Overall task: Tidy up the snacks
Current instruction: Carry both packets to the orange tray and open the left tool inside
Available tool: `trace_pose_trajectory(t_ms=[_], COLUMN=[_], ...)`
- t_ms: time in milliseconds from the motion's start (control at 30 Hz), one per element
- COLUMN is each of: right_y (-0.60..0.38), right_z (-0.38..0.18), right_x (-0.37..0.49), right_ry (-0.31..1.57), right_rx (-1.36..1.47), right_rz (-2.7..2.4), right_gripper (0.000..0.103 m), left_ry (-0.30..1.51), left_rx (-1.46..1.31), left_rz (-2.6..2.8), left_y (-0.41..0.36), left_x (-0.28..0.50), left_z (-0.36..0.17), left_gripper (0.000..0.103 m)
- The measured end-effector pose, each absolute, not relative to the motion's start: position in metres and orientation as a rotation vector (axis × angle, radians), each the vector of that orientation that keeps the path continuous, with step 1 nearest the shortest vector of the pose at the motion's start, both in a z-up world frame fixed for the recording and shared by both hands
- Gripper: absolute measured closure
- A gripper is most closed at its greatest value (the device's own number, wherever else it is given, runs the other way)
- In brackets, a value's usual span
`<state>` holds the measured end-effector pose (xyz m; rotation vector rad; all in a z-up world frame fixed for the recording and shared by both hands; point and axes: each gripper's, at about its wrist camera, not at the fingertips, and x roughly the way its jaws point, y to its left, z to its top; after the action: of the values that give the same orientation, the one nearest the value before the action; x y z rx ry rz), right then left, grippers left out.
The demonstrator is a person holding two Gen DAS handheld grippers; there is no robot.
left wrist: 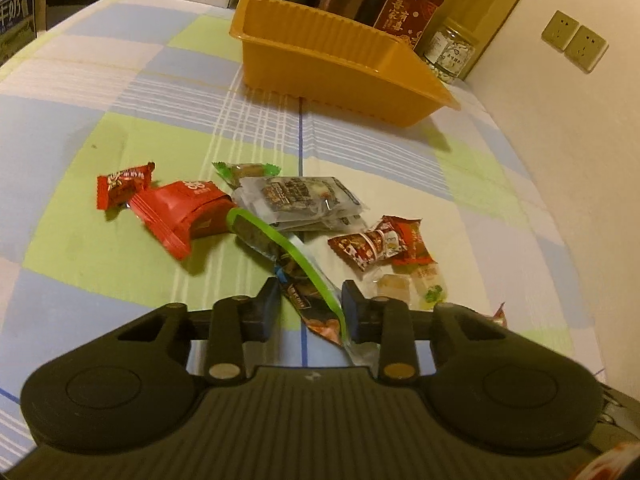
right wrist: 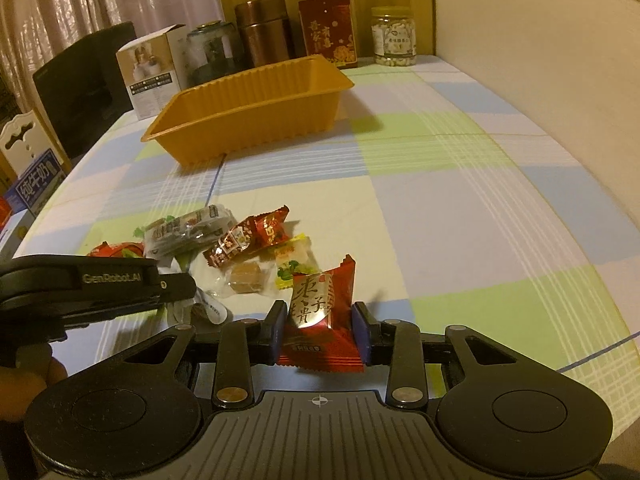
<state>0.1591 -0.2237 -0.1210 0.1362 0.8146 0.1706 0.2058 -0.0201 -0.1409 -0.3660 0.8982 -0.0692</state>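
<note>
Orange ribbed plastic tray (right wrist: 256, 108), upper centre, interior hidden | right gripper (right wrist: 320, 330) pinching red foil candy packet (right wrist: 320, 312) | left gripper (left wrist: 310, 306) spread around green-edged clear snack packet (left wrist: 304, 276) | checked tablecloth (right wrist: 460, 200) bare on right

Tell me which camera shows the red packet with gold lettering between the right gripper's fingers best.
The right wrist view: the red packet sits front and centre between the right gripper fingers, its lettering facing the camera. The left wrist view shows at most a red sliver at the pile's right edge, possibly the same packet.

Tray (left wrist: 344, 68) inside hidden by near wall; red packet (left wrist: 499, 314) mostly behind left gripper (left wrist: 310, 300); milk carton (right wrist: 36, 184) cut at 9 o'clock edge.
</note>
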Motion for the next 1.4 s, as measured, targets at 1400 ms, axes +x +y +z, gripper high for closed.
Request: trace_pose_trajectory(t_ms=[1400], right_y=[-0.212], right_z=[-0.056], right_x=[0.245], right_ry=[0.663], right_rx=[0.218], right_rz=[0.216], right_gripper=[0.068], left_ry=[0.713], left_rx=[-0.255], left_rz=[-0.132], left_y=[0.013], left_x=[0.246], left_z=[-0.05], left_gripper=[0.076])
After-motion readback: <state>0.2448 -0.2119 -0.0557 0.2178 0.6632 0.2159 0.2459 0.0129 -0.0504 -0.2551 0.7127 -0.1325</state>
